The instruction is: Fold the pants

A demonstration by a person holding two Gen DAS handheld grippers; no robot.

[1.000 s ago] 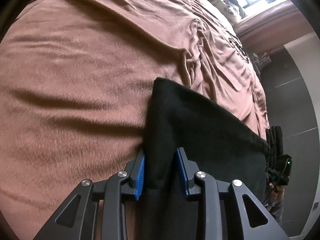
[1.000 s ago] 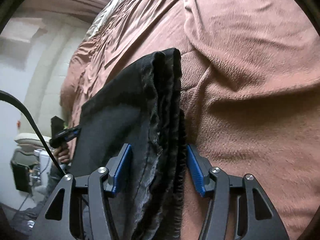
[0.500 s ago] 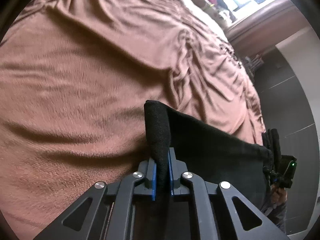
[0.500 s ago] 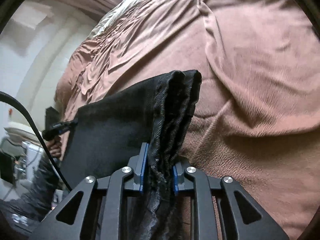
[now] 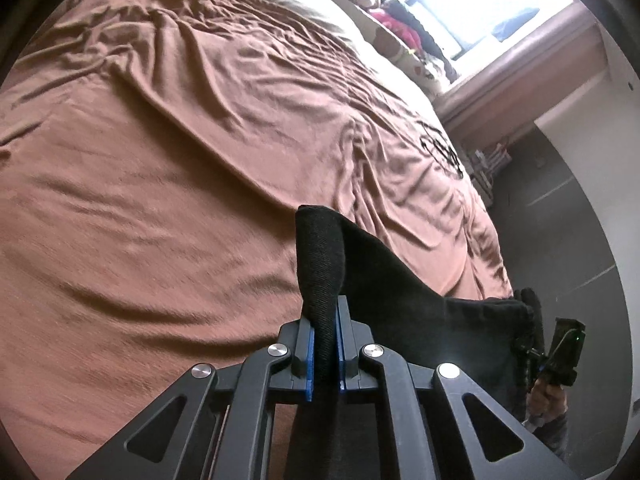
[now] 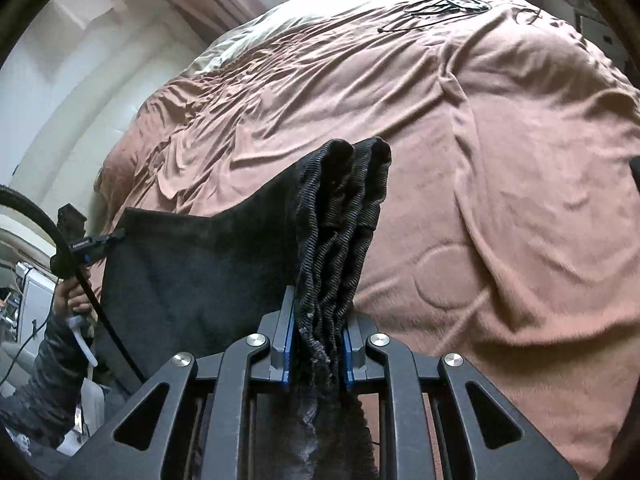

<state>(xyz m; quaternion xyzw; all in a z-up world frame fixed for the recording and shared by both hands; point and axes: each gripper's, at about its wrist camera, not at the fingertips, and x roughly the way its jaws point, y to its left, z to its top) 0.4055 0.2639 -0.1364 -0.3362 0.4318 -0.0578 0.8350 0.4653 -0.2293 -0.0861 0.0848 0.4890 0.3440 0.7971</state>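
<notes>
Both grippers pinch the black pants (image 5: 404, 304) and hold them stretched above the bed (image 5: 168, 184).

The left gripper (image 5: 325, 354) has its blue-padded fingers (image 5: 309, 360) nearly together, clamped on one thin folded corner of the fabric that stands up above them. The right gripper (image 6: 316, 354) has its fingers (image 6: 285, 344) closed on a thicker bunch of ribbed, gathered cloth at the other corner. Between the two, the pants (image 6: 192, 276) hang as a dark sheet over the near edge of the bed's wrinkled brown blanket (image 6: 500, 184). In each view the opposite gripper shows at the far corner of the cloth, held in the person's hand (image 6: 72, 300).
</notes>
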